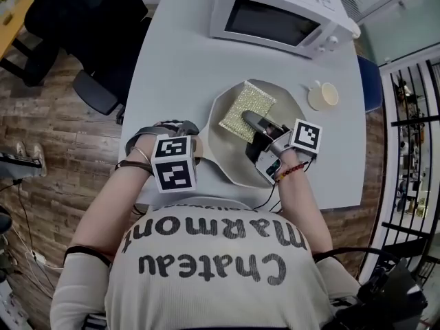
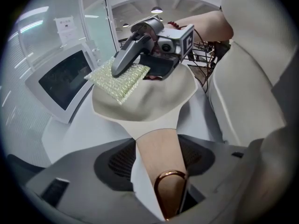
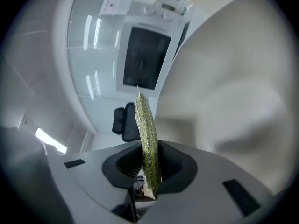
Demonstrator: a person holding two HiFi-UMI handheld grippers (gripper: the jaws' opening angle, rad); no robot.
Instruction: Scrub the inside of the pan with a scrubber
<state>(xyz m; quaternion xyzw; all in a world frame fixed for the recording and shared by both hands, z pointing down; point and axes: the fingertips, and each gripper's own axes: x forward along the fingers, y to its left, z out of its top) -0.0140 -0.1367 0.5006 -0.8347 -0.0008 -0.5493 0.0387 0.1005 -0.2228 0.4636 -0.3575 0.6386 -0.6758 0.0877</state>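
Note:
A beige pan lies on the grey table. Its handle, with a copper loop at the end, runs between the fingers of my left gripper, which is shut on it. My right gripper reaches into the pan from the right and is shut on a yellow-green scrubber. The scrubber lies flat over the pan's far inner side. In the right gripper view the scrubber stands edge-on between the jaws, with the pan's inner wall to its right.
A white microwave stands at the back of the table, beyond the pan. A cream cup sits to the pan's right. A black office chair is at the table's left side, a blue chair at its right.

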